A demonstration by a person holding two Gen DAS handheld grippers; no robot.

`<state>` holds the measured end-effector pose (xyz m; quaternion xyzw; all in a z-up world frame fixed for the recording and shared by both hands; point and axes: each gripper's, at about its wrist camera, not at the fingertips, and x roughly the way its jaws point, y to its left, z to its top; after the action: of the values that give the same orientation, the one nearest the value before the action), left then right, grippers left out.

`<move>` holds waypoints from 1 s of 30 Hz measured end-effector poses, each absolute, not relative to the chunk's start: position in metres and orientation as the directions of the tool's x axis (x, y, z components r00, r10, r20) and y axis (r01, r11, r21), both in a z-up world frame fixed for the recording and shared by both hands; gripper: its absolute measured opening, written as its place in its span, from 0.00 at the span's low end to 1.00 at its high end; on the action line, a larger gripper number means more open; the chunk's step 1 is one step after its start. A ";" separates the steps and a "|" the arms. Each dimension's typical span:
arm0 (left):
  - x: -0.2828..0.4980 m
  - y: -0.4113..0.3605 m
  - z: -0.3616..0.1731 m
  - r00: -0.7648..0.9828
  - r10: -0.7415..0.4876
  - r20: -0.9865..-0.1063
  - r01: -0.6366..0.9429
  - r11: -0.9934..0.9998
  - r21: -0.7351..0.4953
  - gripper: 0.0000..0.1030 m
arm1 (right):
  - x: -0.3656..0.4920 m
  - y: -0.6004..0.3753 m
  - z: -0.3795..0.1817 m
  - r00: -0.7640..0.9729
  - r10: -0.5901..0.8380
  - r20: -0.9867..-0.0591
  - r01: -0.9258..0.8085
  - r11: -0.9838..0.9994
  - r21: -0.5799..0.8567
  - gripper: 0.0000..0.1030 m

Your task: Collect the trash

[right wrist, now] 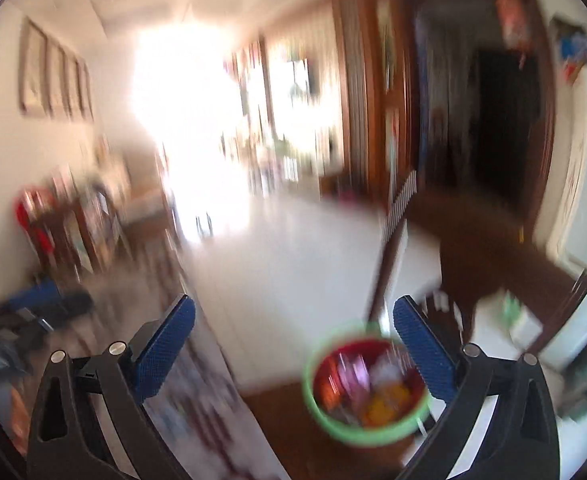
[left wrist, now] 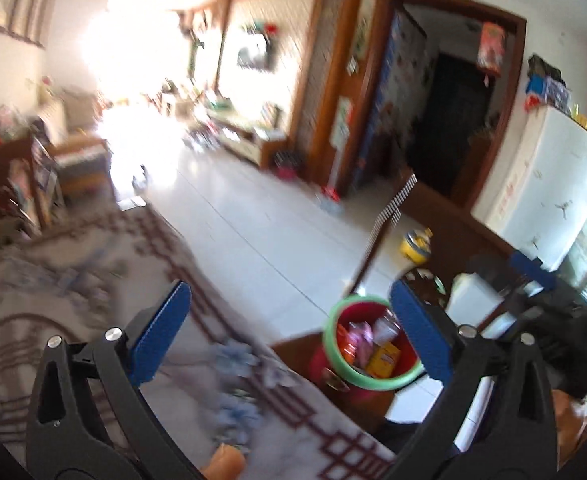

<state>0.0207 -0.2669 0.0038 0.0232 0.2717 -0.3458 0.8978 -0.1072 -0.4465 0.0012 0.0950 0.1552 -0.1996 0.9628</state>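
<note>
A red trash bin with a green rim (left wrist: 373,346) stands on the floor beside the table and holds several colourful wrappers. It also shows, blurred, in the right wrist view (right wrist: 367,388). My left gripper (left wrist: 289,328) is open and empty, held above the edge of the patterned tablecloth (left wrist: 93,280), left of the bin. My right gripper (right wrist: 293,340) is open and empty, above the table edge and the bin. The right gripper's blue finger (left wrist: 529,268) shows at the right of the left wrist view.
A dark wooden chair (left wrist: 445,224) stands behind the bin. A white fridge (left wrist: 545,184) is at the right. A yellow toy (left wrist: 415,244) lies on the white tiled floor (left wrist: 261,220). An orange object (left wrist: 223,460) lies at the table's near edge.
</note>
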 end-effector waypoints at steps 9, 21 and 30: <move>-0.005 -0.197 0.037 0.728 -0.596 -0.340 0.553 0.803 -0.223 0.95 | -0.115 -0.399 0.016 0.872 -0.428 -0.239 0.474 0.860 0.190 0.94; -0.004 -0.177 0.036 0.803 -0.433 -0.410 0.397 0.901 -0.175 0.95 | -0.102 -0.353 0.022 0.840 -0.370 -0.397 0.451 0.882 0.134 0.94; -0.007 -0.168 0.034 0.801 -0.438 -0.409 0.399 0.899 -0.183 0.95 | -0.108 -0.346 0.013 0.812 -0.394 -0.431 0.451 0.892 0.035 0.94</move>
<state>-0.0074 -0.1685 0.0343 -0.0437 0.2259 -0.2207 0.9478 -0.1075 -0.3459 0.0128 0.0680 0.2109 -0.2224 0.9495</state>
